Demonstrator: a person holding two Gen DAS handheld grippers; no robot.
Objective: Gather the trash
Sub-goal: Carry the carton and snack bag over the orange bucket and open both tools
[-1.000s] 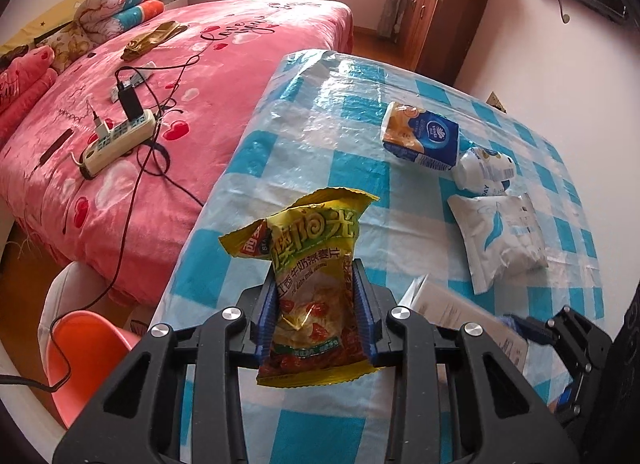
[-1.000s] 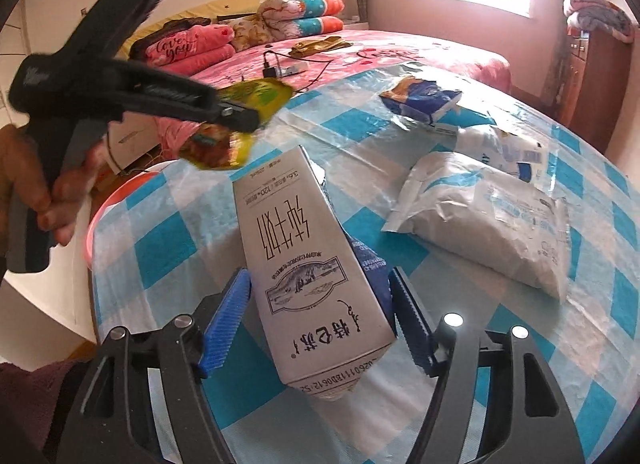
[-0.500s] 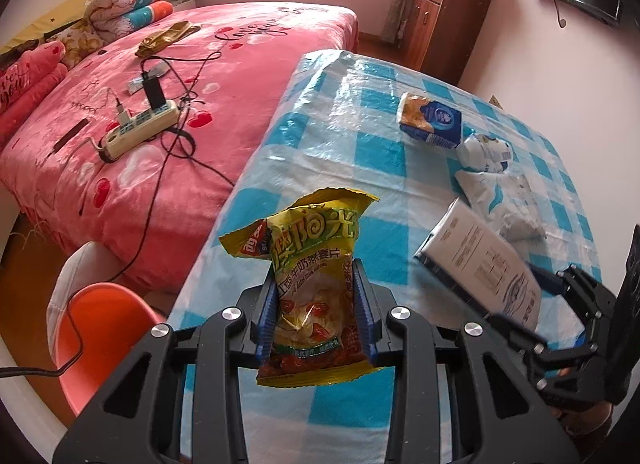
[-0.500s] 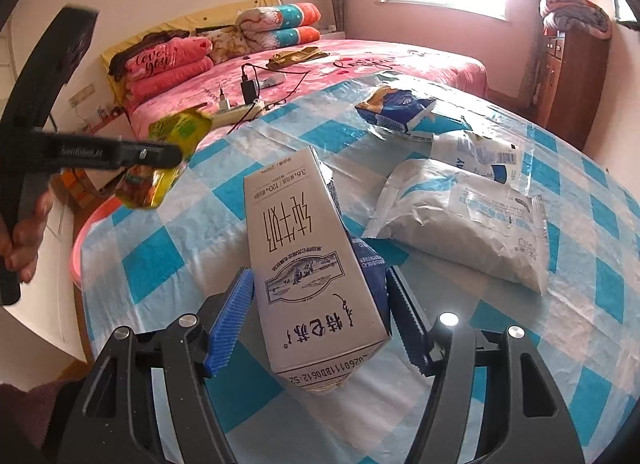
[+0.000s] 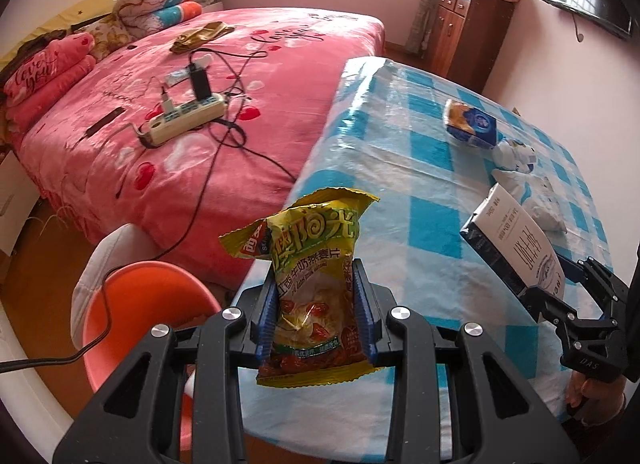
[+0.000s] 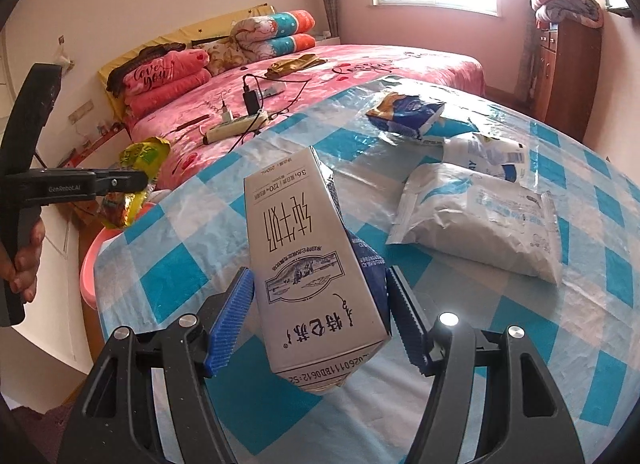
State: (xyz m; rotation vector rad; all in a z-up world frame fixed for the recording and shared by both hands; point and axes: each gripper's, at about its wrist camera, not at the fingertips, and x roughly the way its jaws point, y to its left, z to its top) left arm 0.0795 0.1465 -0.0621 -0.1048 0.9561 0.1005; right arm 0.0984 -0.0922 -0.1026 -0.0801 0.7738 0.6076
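Both claws loaded, one snack bag and one carton.

Left wrist view: our left gripper [image 5: 316, 316] is clamped tight on the yellow snack bag [image 5: 310, 292], which stands upright between the blue pads, near the table [image 5: 400, 168] edge, with the orange bin [image 5: 140, 304] just left. Right wrist view: our right gripper [image 6: 320, 320] squeezes the milk carton [image 6: 304, 260] from both sides, lifted and tilted over the checked cloth. The blue pouch [image 6: 404, 112] and white bags [image 6: 480, 224] lie beyond it.
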